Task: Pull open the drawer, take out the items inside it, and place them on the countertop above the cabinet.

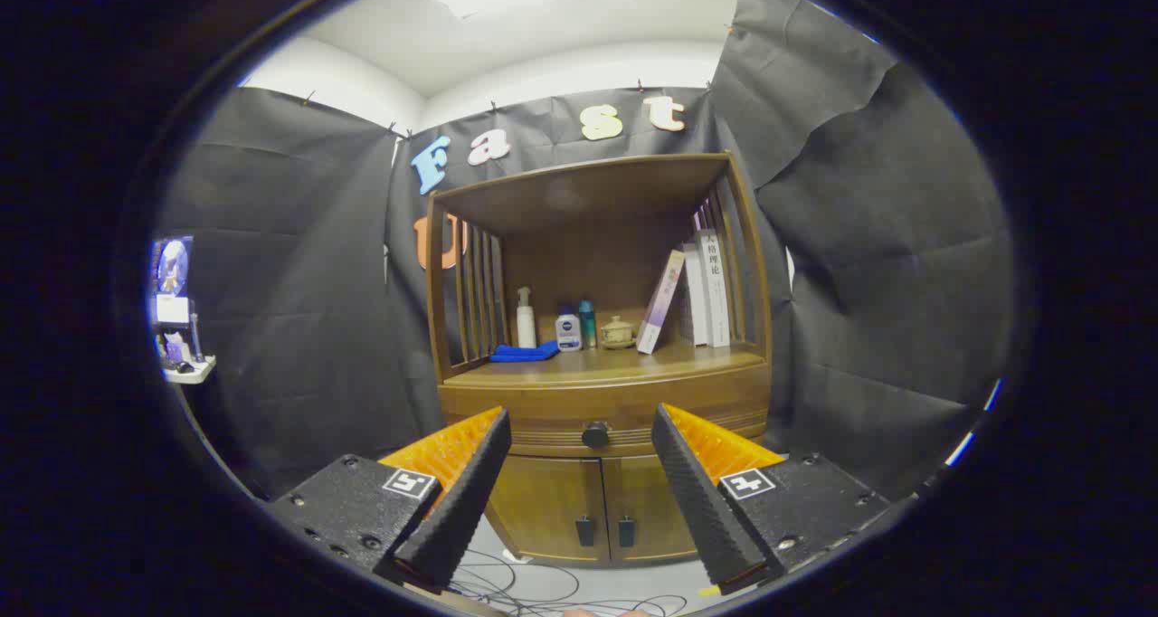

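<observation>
Gripper [581,468] held before the cabinet [602,391], fingers [461,495] spread wide and released; the closed drawer's knob [595,434] is seen between and beyond them.

Drawer [602,411] closed, inside hidden. Tiny bottles [568,329] on the worktop [579,368], labels too small to read. Bottom of cabinet [593,508] cut off behind jaws.
</observation>
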{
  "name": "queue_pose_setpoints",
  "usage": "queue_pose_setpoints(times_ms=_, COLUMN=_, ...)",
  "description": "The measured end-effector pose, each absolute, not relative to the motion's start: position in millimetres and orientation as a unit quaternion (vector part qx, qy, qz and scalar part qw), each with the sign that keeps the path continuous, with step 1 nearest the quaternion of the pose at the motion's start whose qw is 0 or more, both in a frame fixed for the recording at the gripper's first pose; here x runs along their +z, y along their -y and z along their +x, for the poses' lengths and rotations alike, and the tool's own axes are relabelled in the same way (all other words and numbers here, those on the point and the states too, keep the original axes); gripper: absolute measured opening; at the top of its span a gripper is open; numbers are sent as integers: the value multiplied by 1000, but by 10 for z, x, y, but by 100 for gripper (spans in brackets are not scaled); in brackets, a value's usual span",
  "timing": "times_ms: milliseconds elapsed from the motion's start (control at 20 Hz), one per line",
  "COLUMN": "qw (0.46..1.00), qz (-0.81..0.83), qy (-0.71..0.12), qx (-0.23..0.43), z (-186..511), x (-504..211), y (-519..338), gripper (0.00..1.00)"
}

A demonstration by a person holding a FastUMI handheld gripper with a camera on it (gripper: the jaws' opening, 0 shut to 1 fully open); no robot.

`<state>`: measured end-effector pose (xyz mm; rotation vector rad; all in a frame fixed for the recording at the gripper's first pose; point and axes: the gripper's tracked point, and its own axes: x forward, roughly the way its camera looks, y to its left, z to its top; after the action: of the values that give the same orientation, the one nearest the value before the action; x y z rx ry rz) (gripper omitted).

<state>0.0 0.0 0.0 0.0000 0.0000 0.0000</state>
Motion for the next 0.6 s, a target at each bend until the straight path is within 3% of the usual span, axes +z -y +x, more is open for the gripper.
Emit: queue_pose_setpoints(times_ms=600, qw=999, qz=-27, qy=0, qx=20, z=-58, x=2, y=86, gripper=99)
